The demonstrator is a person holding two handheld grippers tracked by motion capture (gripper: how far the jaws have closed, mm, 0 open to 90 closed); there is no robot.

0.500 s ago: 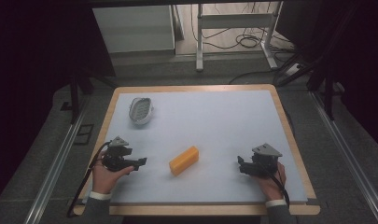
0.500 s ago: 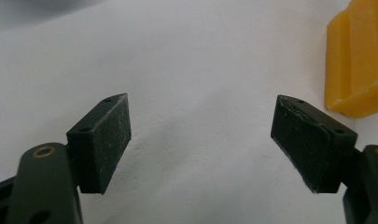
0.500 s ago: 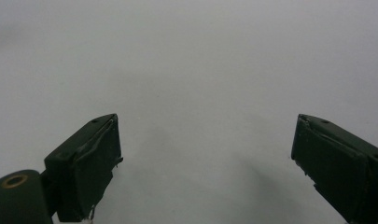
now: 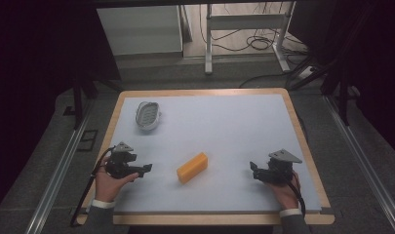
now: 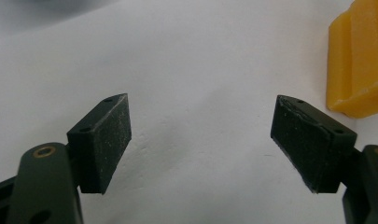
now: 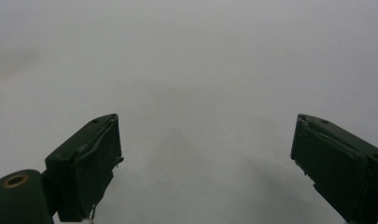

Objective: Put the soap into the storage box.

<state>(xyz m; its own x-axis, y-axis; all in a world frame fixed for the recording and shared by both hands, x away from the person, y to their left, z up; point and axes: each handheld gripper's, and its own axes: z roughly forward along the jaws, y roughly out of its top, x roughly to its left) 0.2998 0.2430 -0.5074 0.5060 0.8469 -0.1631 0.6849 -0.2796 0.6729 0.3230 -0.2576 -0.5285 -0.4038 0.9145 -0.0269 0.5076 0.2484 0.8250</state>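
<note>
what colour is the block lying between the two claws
Yellow-orange; the block shows best in the left gripper view.

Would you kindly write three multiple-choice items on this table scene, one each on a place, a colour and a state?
1. Where does the oval dish sit on the table?
A. far left part
B. near right corner
C. dead centre

2. What colour is the block that lies between the two tools?
A. blue
B. yellow-orange
C. green

3. How do the jaws of the left tool stand?
A. shut on the block
B. shut on nothing
C. open with nothing between them

Answers:
1 A, the high view shows it far from the person, towards the left edge.
2 B, both the high view and the left gripper view show it yellow-orange.
3 C, bare table shows between the pads.
</note>
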